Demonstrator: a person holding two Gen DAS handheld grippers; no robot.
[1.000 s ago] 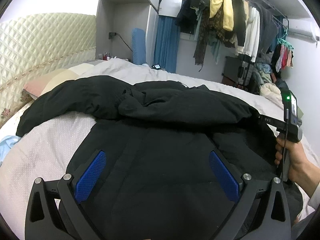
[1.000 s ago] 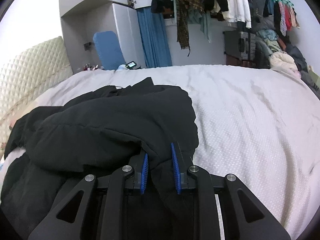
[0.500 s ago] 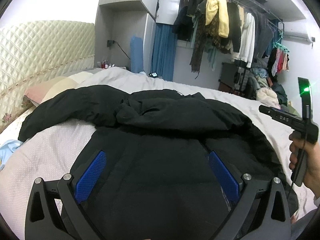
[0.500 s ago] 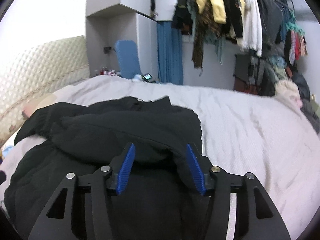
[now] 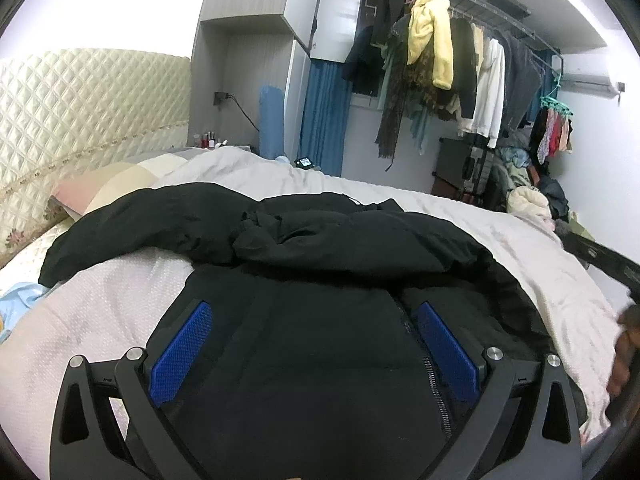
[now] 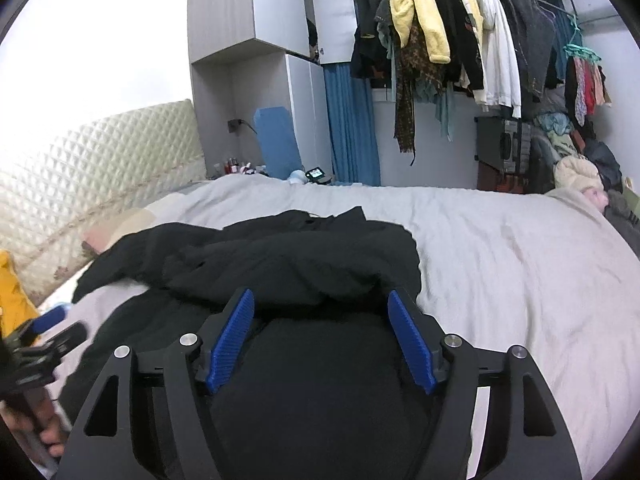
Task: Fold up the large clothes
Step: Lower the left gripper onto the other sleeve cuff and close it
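From the left wrist camera, the left tongs (image 5: 316,344) hang over the lower body of a black jacket (image 5: 304,264), their blue pads (image 5: 182,346) spread wide apart with nothing between them but the fabric lying underneath; they are released. The jacket lies spread on the bed (image 5: 532,248), its zipper (image 5: 430,368) running down just inside the right-hand pad. One sleeve (image 5: 132,220) reaches out toward the pillow (image 5: 96,192) by the quilted headboard (image 5: 80,112), and the upper part of the jacket is bunched in a rumpled roll across the middle. A scrap of light blue cloth (image 5: 18,296) shows at the left edge of the bed. At the far right edge a hand and a dark device are blurred. Behind the bed a clothes rail (image 5: 460,64) is crowded with hanging garments, a yellow one (image 5: 430,36) among them.

From the right wrist camera, the right tongs (image 6: 322,340) are likewise released, pads (image 6: 234,340) well apart and gripping nothing, poised above the near side of the jacket (image 6: 288,264). The folded-over mass of black fabric lies just beyond the pad tips, and bare pale bedding (image 6: 520,260) stretches off to the right. In the lower left corner the left hand (image 6: 44,432) holding the other tool is blurred.
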